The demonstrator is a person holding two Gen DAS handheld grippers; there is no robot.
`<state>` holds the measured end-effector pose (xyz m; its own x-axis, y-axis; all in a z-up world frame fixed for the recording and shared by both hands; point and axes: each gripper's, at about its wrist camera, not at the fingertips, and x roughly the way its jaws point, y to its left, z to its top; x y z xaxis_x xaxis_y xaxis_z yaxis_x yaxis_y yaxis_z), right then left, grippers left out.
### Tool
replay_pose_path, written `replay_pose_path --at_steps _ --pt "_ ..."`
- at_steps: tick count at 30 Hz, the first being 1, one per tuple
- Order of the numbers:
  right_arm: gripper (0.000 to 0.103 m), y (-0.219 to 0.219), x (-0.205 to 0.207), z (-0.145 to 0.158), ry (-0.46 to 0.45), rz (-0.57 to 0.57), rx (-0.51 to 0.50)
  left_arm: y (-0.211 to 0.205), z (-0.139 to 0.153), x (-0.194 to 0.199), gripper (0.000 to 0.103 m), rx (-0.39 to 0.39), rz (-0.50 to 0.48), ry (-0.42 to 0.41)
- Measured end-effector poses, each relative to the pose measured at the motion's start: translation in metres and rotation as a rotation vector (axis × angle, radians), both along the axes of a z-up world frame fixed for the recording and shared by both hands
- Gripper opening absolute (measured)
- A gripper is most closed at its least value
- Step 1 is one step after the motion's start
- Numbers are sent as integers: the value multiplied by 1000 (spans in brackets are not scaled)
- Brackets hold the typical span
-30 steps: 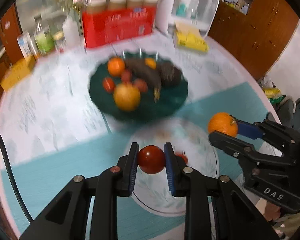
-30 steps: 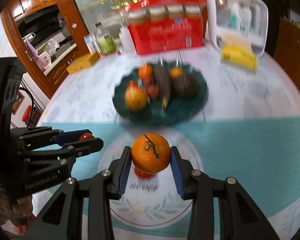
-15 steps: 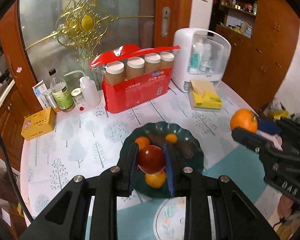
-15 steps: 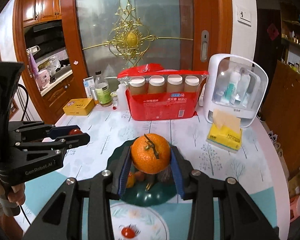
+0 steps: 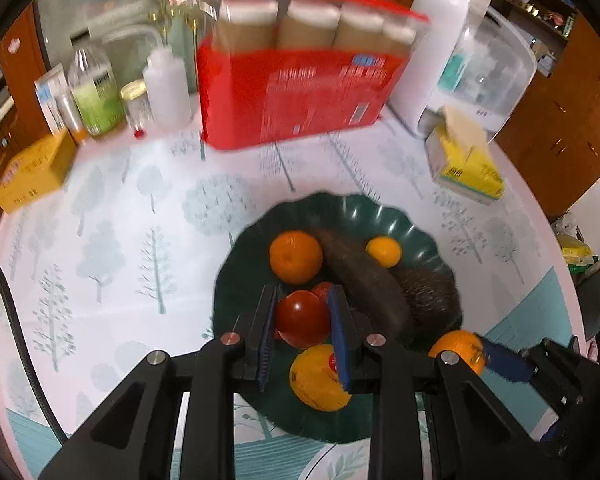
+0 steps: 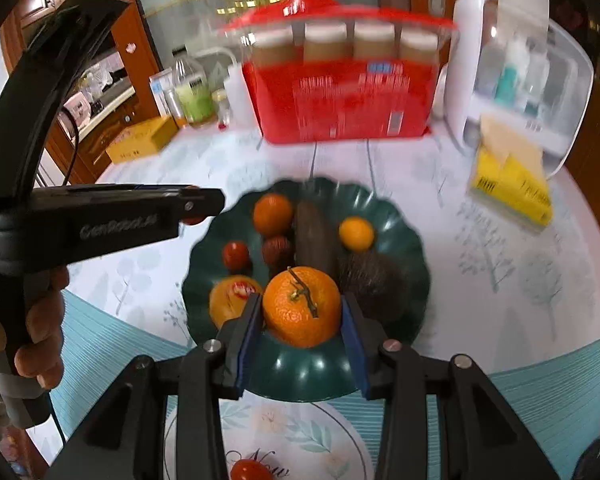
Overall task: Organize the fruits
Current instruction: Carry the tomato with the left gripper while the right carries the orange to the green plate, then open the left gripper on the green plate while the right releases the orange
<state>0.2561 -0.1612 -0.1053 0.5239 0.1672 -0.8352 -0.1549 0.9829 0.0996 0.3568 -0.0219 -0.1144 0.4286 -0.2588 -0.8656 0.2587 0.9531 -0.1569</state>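
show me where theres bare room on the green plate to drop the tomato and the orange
Bare green shows along the near rim of the green plate, below the held orange, and at its left edge beside the small tomato. The middle and right are crowded: dark long fruit, spiky brown fruit, small orange. The left gripper holds the tomato.

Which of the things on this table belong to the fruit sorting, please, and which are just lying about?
Part of the job:
- tomato in the left gripper
- orange in the right gripper
- green plate of fruit
- white plate with a small tomato

Lying about:
- red box of jars
- tissue pack
- yellow carton
- bottles
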Motion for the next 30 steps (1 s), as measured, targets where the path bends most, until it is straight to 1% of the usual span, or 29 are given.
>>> replay_pose_path --at_steps 4,10,15,17,20,22,24,26,28,30 --pt "39 3 0 -26 43 3 17 -6 -25 5 24 12 -6 39" --pt "39 14 -5 -46 48 35 0 -7 -54 8 24 20 -4 87" --pt "40 22 -5 -56 47 53 -27 -8 -57 6 24 28 -15 75" --pt "40 23 -4 -58 51 57 -31 -8 -56 5 26 34 -19 73" --pt "40 23 -3 -59 55 55 -27 -7 -55 2 38 40 -21 67" --pt "41 22 -3 -57 44 52 -22 -6 -53 0 54 40 -19 62" --pt "46 21 -6 -51 22 51 -20 -4 -50 -3 55 36 -12 55" --pt "48 20 -8 -47 0 50 -24 -2 -48 -5 56 29 -8 58" --pt "49 19 -9 -43 -8 47 -26 1 -44 -7 63 24 2 57" --pt "49 17 -8 -42 -10 44 -22 3 -40 -10 67 24 11 48"
